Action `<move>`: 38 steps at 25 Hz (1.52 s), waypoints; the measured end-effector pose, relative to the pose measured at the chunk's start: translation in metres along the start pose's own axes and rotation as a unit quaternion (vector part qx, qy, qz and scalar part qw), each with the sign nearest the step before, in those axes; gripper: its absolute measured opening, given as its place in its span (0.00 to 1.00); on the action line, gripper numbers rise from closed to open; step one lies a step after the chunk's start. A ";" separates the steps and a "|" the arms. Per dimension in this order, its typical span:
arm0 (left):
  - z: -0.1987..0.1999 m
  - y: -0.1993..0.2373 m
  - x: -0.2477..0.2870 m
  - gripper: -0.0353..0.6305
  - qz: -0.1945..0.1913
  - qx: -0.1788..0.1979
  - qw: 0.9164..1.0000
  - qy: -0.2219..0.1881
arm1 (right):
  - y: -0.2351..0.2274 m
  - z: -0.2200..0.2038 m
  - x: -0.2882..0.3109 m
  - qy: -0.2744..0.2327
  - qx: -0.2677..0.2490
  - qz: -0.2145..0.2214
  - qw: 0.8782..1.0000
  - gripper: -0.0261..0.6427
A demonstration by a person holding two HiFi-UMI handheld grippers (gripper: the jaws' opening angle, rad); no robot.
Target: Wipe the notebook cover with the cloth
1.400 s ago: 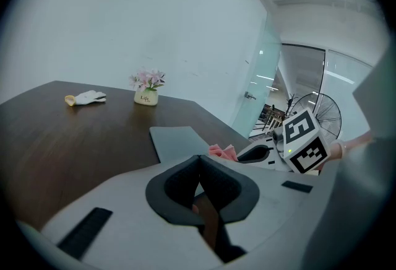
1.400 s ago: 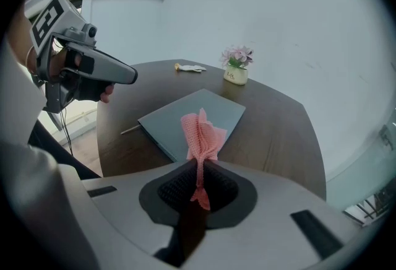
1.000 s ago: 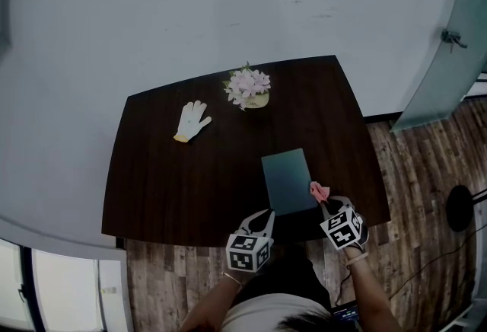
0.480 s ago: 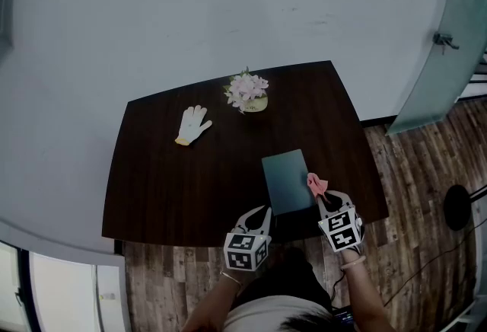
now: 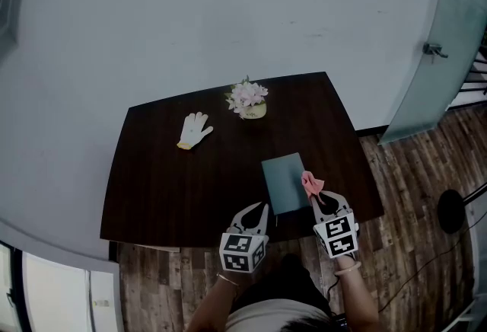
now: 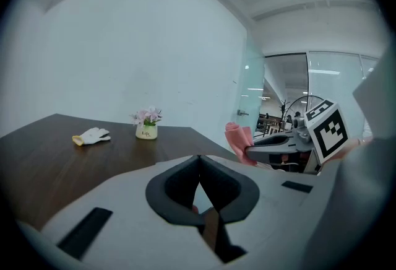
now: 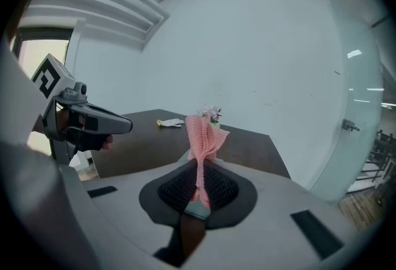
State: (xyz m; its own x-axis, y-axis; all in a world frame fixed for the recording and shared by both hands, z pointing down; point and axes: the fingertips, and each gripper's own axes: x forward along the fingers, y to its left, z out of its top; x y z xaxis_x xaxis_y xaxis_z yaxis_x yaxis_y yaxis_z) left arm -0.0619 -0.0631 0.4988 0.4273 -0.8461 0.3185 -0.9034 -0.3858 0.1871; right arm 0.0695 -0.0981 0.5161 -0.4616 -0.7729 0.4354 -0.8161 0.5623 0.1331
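a dark tabletop [image 5: 167,186] against a pale wall [image 5: 228,11] carries the notebook [image 5: 285,182] at about 5 o'clock, near the front edge. the right tool [image 5: 313,198] is clenched on the pink cloth [image 5: 310,184], held at the notebook's 3 o'clock edge and seemingly not pressed onto it. the left tool [image 5: 262,209], at the notebook's 7 o'clock, is pinched together on nothing. wiping looks not yet begun; the whole cover is left to do.

- The left gripper [image 5: 257,210] is hovering at the lower centre of the head view, its jaws pressing together with nothing between them.
- The right gripper [image 5: 319,199] is hovering just to its right, jaws pinching a pink cloth [image 5: 310,184].
- The left forearm [image 5: 213,300] and right forearm [image 5: 356,294] are reaching up from the bottom edge.
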 end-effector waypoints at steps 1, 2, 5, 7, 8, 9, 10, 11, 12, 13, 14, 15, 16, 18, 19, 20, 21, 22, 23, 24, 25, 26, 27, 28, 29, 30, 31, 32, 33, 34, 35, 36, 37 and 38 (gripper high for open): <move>0.003 -0.001 -0.005 0.08 -0.002 0.002 1.000 -0.004 | 0.003 0.004 -0.005 -0.006 0.000 -0.003 1.000 0.09; 0.005 -0.002 -0.009 0.08 -0.003 0.004 1.000 -0.008 | 0.007 0.009 -0.009 -0.012 0.001 -0.005 1.000 0.09; 0.013 -0.006 -0.024 0.08 -0.007 0.008 1.000 -0.020 | 0.018 0.023 -0.023 -0.030 0.001 -0.009 0.999 0.09; 0.018 -0.009 -0.035 0.08 -0.010 0.010 0.999 -0.029 | 0.025 0.031 -0.033 -0.039 -0.001 -0.014 0.999 0.09; 0.021 -0.010 -0.040 0.08 -0.012 0.011 0.999 -0.033 | 0.028 0.034 -0.038 -0.044 -0.002 -0.017 0.999 0.09; 0.025 -0.011 -0.045 0.08 -0.013 0.012 0.999 -0.038 | 0.031 0.037 -0.043 -0.048 -0.003 -0.019 0.999 0.09; 0.029 -0.012 -0.050 0.08 -0.015 0.014 0.999 -0.043 | 0.034 0.041 -0.047 -0.052 -0.003 -0.022 0.998 0.09; 0.033 -0.013 -0.055 0.08 -0.016 0.016 0.999 -0.048 | 0.037 0.044 -0.052 -0.058 -0.003 -0.024 0.998 0.09; 0.036 -0.015 -0.060 0.08 -0.018 0.018 0.998 -0.053 | 0.040 0.047 -0.056 -0.062 -0.002 -0.026 0.998 0.09; 0.039 -0.016 -0.065 0.08 -0.020 0.021 0.998 -0.056 | 0.043 0.049 -0.061 -0.066 -0.002 -0.029 0.997 0.09; 0.042 -0.019 -0.070 0.08 -0.023 0.024 0.998 -0.060 | 0.046 0.051 -0.065 -0.070 -0.003 -0.031 0.997 0.09; 0.044 -0.021 -0.075 0.08 -0.025 0.028 0.997 -0.063 | 0.050 0.054 -0.070 -0.074 -0.003 -0.033 0.997 0.09; 0.046 -0.022 -0.080 0.08 -0.027 0.031 0.997 -0.066 | 0.053 0.058 -0.074 -0.078 -0.004 -0.034 0.996 0.09; 0.050 -0.025 -0.089 0.08 -0.033 0.034 0.996 -0.070 | 0.062 0.066 -0.084 -0.087 -0.002 -0.035 0.996 0.09; 0.051 -0.027 -0.094 0.08 -0.036 0.036 0.996 -0.072 | 0.065 0.069 -0.088 -0.091 -0.002 -0.037 0.995 0.09; 0.052 -0.028 -0.099 0.08 -0.038 0.037 0.996 -0.073 | 0.069 0.072 -0.092 -0.096 -0.002 -0.039 0.995 0.09; 0.053 -0.030 -0.103 0.08 -0.040 0.039 0.996 -0.074 | 0.071 0.075 -0.097 -0.100 -0.004 -0.041 0.994 0.09; 0.055 -0.031 -0.108 0.08 -0.042 0.042 0.995 -0.077 | 0.074 0.079 -0.101 -0.104 -0.005 -0.043 0.994 0.09; 0.057 -0.033 -0.112 0.08 -0.042 0.044 0.995 -0.079 | 0.076 0.082 -0.105 -0.108 -0.006 -0.045 0.993 0.09; 0.059 -0.035 -0.116 0.08 -0.043 0.046 0.995 -0.082 | 0.077 0.084 -0.108 -0.111 -0.007 -0.046 0.993 0.09; 0.061 -0.037 -0.119 0.08 -0.043 0.049 0.994 -0.085 | 0.078 0.085 -0.112 -0.113 -0.008 -0.048 0.992 0.09; 0.064 -0.039 -0.122 0.08 -0.042 0.051 0.994 -0.087 | 0.078 0.087 -0.114 -0.116 -0.011 -0.049 0.992 0.09; 0.066 -0.041 -0.124 0.08 -0.042 0.052 0.994 -0.090 | 0.078 0.088 -0.117 -0.119 -0.014 -0.050 0.991 0.09; 0.068 -0.042 -0.126 0.08 -0.042 0.053 0.993 -0.092 | 0.078 0.090 -0.119 -0.124 -0.017 -0.051 0.991 0.09; 0.070 -0.043 -0.128 0.08 -0.041 0.054 0.993 -0.094 | 0.078 0.092 -0.122 -0.128 -0.019 -0.051 0.990 0.09; 0.072 -0.044 -0.130 0.08 -0.040 0.054 0.993 -0.096 | 0.079 0.094 -0.124 -0.131 -0.020 -0.052 0.990 0.09; 0.074 -0.046 -0.131 0.08 -0.038 0.055 0.993 -0.099 | 0.078 0.095 -0.126 -0.134 -0.021 -0.051 0.989 0.09; 0.076 -0.048 -0.132 0.08 -0.036 0.056 0.993 -0.101 | 0.077 0.095 -0.129 -0.136 -0.023 -0.051 0.989 0.09; 0.078 -0.051 -0.132 0.08 -0.033 0.056 0.992 -0.105 | 0.076 0.095 -0.131 -0.138 -0.023 -0.049 0.989 0.09; 0.080 -0.054 -0.132 0.08 -0.030 0.057 0.992 -0.108 | 0.074 0.095 -0.134 -0.139 -0.024 -0.047 0.989 0.09; 0.083 -0.057 -0.132 0.08 -0.026 0.058 0.992 -0.111 | 0.073 0.095 -0.137 -0.140 -0.023 -0.044 0.989 0.09; 0.085 -0.060 -0.131 0.08 -0.022 0.057 0.992 -0.114 | 0.071 0.095 -0.140 -0.141 -0.023 -0.041 0.989 0.09; 0.086 -0.064 -0.131 0.08 -0.018 0.056 0.992 -0.116 | 0.069 0.095 -0.142 -0.142 -0.023 -0.038 0.989 0.09; 0.087 -0.067 -0.130 0.08 -0.014 0.054 0.992 -0.117 | 0.067 0.094 -0.145 -0.142 -0.022 -0.034 0.989 0.09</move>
State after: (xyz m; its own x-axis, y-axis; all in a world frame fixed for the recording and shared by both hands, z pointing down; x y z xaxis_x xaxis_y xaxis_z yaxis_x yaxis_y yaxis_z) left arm -0.0602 0.0410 0.3640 0.4442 -0.8917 0.0875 -0.8950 -0.4372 0.0879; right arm 0.0492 0.0238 0.3785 -0.4907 -0.8570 0.1572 -0.8355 0.5140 0.1941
